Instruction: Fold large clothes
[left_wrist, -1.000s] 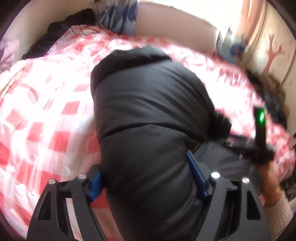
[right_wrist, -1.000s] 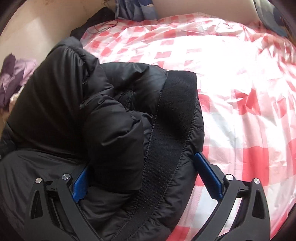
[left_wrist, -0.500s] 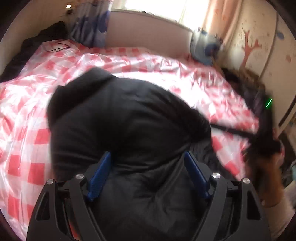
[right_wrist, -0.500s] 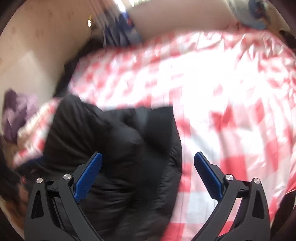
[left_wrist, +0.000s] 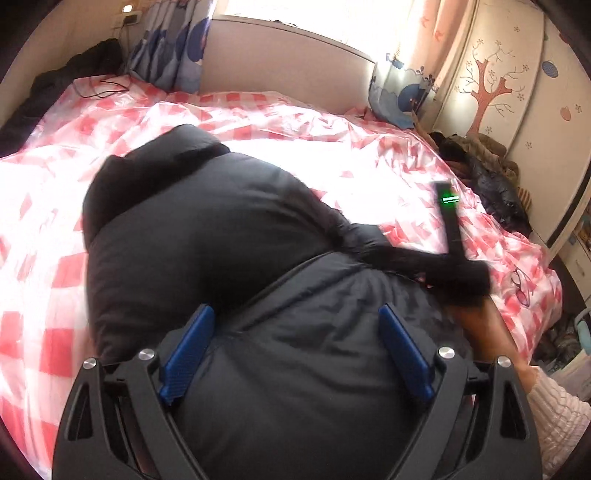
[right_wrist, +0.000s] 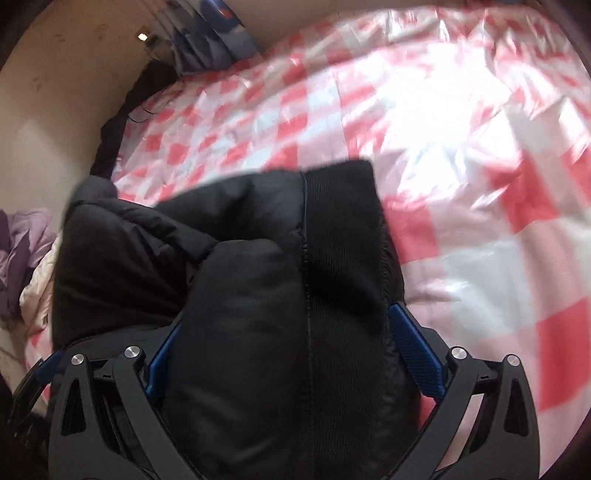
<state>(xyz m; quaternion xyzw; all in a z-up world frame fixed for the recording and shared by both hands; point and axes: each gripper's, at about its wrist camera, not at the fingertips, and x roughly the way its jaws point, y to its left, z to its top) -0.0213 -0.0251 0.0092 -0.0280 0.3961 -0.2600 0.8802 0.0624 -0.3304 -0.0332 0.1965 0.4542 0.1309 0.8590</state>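
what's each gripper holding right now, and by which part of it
The left gripper is opening, with the black puffer jacket's padded body still between its fingers. The right gripper straddles the jacket's ribbed hem end; a firm grip cannot be told.

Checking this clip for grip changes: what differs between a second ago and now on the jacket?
The right gripper, clear of the black jacket half a second ago, now has the ribbed hem bunched between its pads. The left gripper is opening with jacket bulk between its jaws. The jacket stayed piled on the checked bed cover.
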